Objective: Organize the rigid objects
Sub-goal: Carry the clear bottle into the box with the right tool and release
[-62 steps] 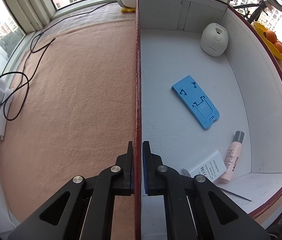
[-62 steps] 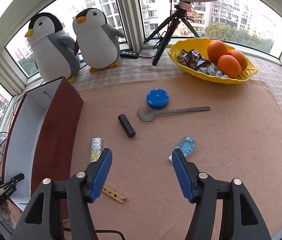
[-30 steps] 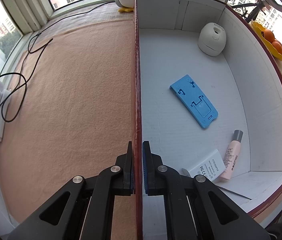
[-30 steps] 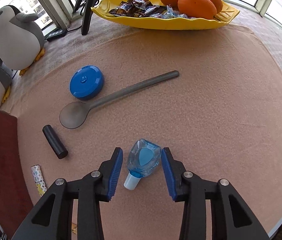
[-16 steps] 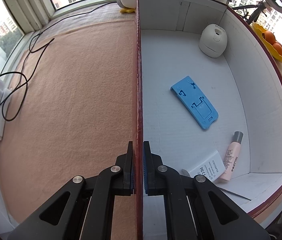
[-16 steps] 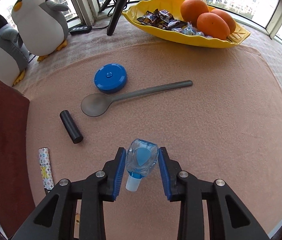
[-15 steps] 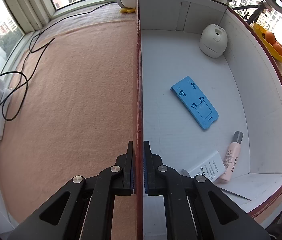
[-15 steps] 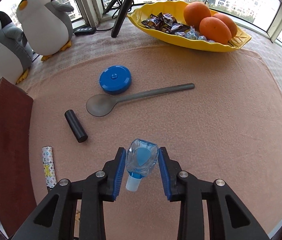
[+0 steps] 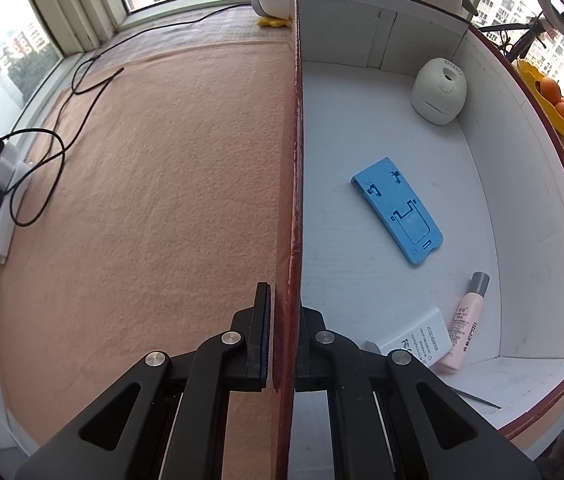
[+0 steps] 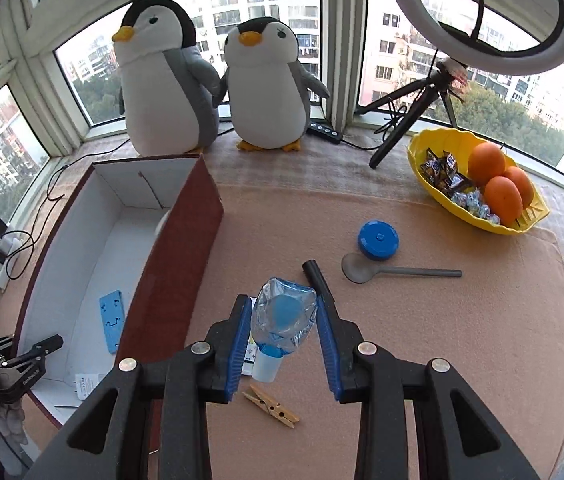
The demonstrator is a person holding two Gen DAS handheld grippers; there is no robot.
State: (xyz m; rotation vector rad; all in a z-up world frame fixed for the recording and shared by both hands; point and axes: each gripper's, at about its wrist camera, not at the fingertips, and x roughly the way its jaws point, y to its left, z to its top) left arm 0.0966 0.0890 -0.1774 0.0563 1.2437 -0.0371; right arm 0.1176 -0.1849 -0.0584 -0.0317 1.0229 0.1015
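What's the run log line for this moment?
left gripper: shut on box wall | right gripper: shut on blue bottle | stage: carrying toward box

Clear blue bottle point(image 10: 284, 322), white-lined maroon box point(image 9: 292, 200), yellow bowl point(image 10: 478, 208), orange fruit point(image 10: 486, 166)

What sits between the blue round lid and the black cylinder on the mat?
In the right wrist view, the grey spoon's bowl lies between the blue lid and black cylinder, close under the lid.

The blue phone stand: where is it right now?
The blue phone stand lies flat on the floor of the white-lined box, mid-box, between the white round device at the far end and the pink tube nearer the left gripper.
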